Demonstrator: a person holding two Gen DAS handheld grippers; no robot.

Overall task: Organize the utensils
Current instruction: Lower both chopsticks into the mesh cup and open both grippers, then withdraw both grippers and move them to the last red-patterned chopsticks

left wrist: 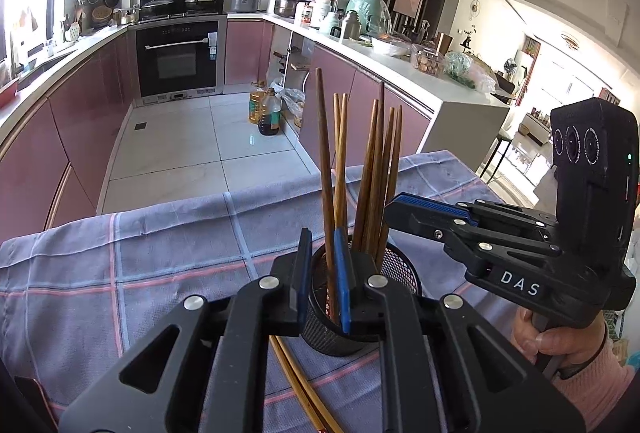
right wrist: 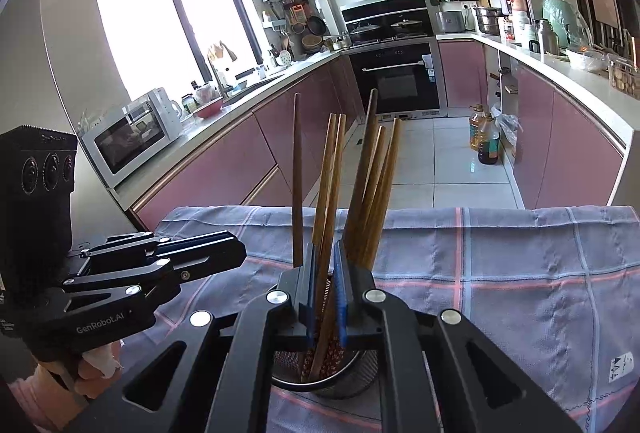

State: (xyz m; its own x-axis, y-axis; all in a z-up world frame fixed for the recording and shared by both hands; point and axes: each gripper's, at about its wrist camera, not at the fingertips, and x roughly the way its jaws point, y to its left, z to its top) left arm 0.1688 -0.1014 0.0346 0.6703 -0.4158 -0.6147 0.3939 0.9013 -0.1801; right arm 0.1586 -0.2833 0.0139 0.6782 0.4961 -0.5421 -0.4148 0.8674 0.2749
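Black mesh cup (left wrist: 352,317) stands upright on a checked blue cloth (left wrist: 160,265) covering the table, kitchen floor beyond. Wooden chopsticks (left wrist: 372,173) stand bunched in the cup, fanned outward at the tops.

Left gripper (left wrist: 325,261) sits over the cup's near rim, jaws a narrow gap apart with one dark chopstick (left wrist: 325,169) between the blue pads; cannot tell if the pads press on it.

Right gripper (right wrist: 326,269) is also at the cup, jaws nearly together around two lighter chopsticks (right wrist: 330,185) that run down into the cup; contact with the pads is not clear either.

More chopsticks (left wrist: 300,389) lie flat on the cloth just beside the cup base, left-wrist view.
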